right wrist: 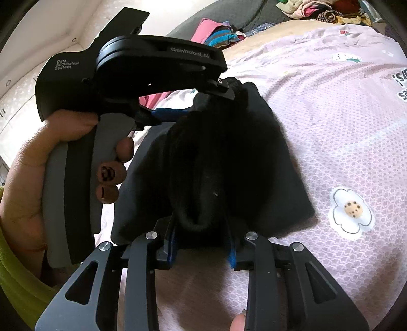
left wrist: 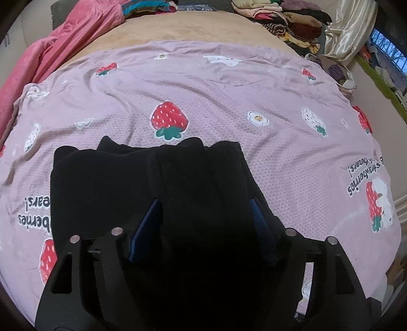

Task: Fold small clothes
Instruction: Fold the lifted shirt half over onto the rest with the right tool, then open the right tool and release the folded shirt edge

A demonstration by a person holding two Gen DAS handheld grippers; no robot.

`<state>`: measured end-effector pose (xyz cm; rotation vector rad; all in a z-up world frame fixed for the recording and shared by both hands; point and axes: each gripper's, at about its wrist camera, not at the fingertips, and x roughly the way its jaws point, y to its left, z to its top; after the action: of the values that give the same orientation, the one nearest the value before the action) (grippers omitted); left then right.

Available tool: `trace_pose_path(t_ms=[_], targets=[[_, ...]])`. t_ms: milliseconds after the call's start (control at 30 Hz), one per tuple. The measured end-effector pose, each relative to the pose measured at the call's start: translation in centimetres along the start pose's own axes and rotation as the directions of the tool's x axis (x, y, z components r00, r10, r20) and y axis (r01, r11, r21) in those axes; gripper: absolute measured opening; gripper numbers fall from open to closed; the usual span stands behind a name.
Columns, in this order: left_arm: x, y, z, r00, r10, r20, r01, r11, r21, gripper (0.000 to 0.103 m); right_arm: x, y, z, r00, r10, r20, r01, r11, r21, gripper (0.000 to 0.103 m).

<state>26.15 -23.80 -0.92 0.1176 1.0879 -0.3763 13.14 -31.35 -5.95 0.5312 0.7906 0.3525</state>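
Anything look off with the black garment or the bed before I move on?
Nothing damaged or spilled. The black garment lies folded on the strawberry blanket, but its far edge is uneven, with layers ending at different points. The blanket is wrinkled beneath it. Both the left gripper and right gripper straddle the garment.

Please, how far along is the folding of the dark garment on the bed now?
Done: the black fleece garment lies in folded layers on the pink strawberry-print blanket. In hand: the left hand-held gripper stands open around it; a fold sits inside the right hand-held gripper, grip unclear. Left: probably letting go, then the heaped clothes behind.
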Motion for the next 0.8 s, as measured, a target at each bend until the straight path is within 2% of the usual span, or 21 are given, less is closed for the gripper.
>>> trace_pose_path(t_ms=[267,333,433,533,600,800], targets=[[0.1,0.2,0.1,0.999,-0.049,-0.004,0.049,0.998,-0.026,0.075,-0.4,0.0,-0.2,1.000,-0.010,-0.010,0.010,1.000,-0.010,0.027],[0.0,0.4,0.1,0.997,-0.082,-0.004,0.081,0.996,-0.040,0.079,-0.5,-0.1,0.0,1.000,-0.010,-0.012,0.010,1.000,-0.008,0.029],[-0.4,0.5,0.1,0.995,-0.095,0.003,0.095,0.994,-0.049,0.080,-0.8,-0.4,0.0,1.000,-0.011,-0.014,0.011,1.000,-0.015,0.032],[-1.1,0.8,0.2,0.991,-0.135,0.022,0.137,0.988,-0.072,0.087,-0.8,-0.4,-0.2,1.000,0.001,-0.019,-0.002,1.000,-0.024,0.036],[-1.7,1.1,0.2,0.988,-0.152,0.038,0.154,0.985,-0.077,0.087,-1.2,-0.4,-0.1,1.000,0.002,-0.021,-0.003,0.999,-0.035,0.040],[-3.5,2.2,-0.1,0.987,-0.136,0.082,0.143,0.986,-0.088,0.087,-2.8,-0.5,0.5,1.000,-0.028,0.006,0.028,0.998,-0.057,0.051]])
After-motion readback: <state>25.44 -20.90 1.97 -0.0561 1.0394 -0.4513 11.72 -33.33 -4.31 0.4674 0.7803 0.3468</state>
